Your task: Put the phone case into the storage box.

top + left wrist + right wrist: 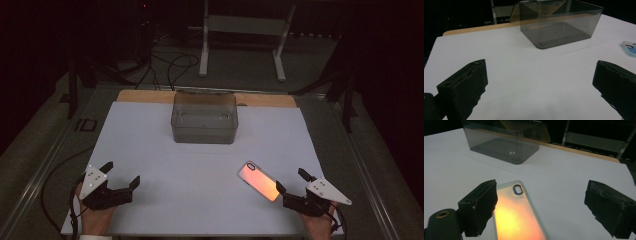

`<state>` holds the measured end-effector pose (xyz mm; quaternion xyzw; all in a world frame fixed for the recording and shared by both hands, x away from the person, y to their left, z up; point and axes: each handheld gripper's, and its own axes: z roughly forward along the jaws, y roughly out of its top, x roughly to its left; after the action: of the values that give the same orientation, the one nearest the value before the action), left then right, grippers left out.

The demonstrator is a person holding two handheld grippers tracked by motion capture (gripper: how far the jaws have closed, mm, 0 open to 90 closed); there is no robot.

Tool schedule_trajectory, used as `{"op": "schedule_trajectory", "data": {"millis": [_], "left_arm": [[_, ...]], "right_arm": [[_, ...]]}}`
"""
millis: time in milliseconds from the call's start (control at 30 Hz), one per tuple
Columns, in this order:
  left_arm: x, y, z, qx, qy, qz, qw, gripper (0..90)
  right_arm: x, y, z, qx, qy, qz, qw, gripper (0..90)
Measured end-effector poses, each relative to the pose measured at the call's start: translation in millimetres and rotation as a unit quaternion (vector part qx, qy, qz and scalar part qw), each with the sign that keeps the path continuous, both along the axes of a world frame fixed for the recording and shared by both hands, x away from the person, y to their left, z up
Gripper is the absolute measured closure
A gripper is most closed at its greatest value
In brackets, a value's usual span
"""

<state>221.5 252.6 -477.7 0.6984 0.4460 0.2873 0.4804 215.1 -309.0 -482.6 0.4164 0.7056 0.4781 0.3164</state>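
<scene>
Since my right claw (541, 205) stands apart, the phone case (517, 216) lies just before it, long axis pointing ahead-left.

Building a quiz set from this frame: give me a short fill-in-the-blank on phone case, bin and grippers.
1. The orange phone case lies nearest the ____ gripper.
2. The clear bin holds ____.
3. The left gripper has its jaws ____, with only white table between them.
4. The case's camera cutout points ____ the bin.

Missing words: right; nothing; open; toward
</scene>
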Motion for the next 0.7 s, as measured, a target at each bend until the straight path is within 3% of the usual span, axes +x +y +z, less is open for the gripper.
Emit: {"op": "schedule_trajectory", "data": {"millis": [233, 467, 700], "left_arm": [[2.6, -5.1, -5.9, 0.007, 0.009, -0.007, 0.9999, 0.6], [8.7, -15.1, -1.9, 0.010, 0.015, -0.016, 0.9997, 0.5], [20.0, -32.9, 7.4, 0.037, 0.017, -0.031, 0.9987, 0.5]], "right_arm": [[2.2, 0.4, -2.6, 0.000, 0.008, 0.001, 1.0000, 11.2], [4.0, -1.7, -5.3, 0.001, 0.012, -0.003, 0.9999, 11.3], [4.4, -4.7, -6.6, 0.002, 0.011, -0.015, 0.9998, 11.3]]}}
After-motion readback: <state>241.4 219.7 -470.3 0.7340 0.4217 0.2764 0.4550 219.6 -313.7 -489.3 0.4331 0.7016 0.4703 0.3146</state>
